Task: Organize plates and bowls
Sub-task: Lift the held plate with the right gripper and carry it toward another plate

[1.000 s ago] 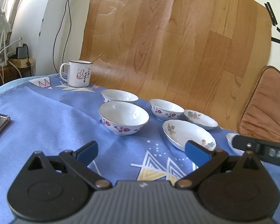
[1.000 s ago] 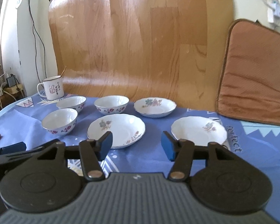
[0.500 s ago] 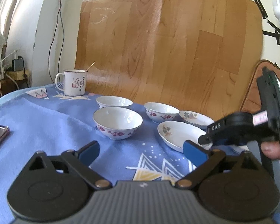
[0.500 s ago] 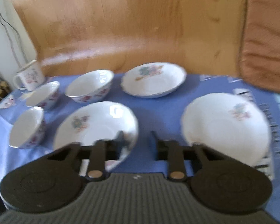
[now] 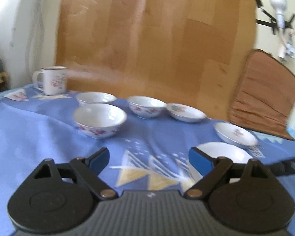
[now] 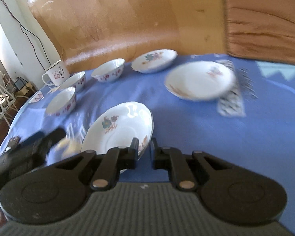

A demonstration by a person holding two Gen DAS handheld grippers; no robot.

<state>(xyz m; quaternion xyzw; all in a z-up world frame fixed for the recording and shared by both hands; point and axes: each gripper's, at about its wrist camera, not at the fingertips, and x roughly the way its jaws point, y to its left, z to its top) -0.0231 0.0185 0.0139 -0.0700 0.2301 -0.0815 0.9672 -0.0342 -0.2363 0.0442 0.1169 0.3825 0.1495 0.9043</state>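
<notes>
Three white floral bowls (image 5: 99, 121) (image 5: 95, 98) (image 5: 146, 106) and two floral plates (image 5: 185, 113) (image 5: 236, 133) sit on the blue tablecloth (image 5: 29, 127). A third plate (image 6: 118, 129) lies nearest. My right gripper (image 6: 144, 147) is shut on its right rim, and the plate looks tilted. That plate (image 5: 222, 153) also shows just beyond the right fingertip of my left gripper (image 5: 148, 155). The left jaws stand wide and are closing, with only cloth between them. The other plates (image 6: 200, 80) (image 6: 154, 60) lie farther back in the right wrist view.
A white enamel mug (image 5: 53, 80) stands at the back left. A wood-grain panel (image 5: 157, 39) rises behind the table. A brown cushion (image 5: 263, 92) leans at the back right. The table edge (image 6: 13, 122) curves along the left, with cables beyond it.
My right gripper dropped to the nearest plate and closed on its rim; the plate now sits nearer and farther right. The left gripper's view swung right and its fingers narrowed slightly.
</notes>
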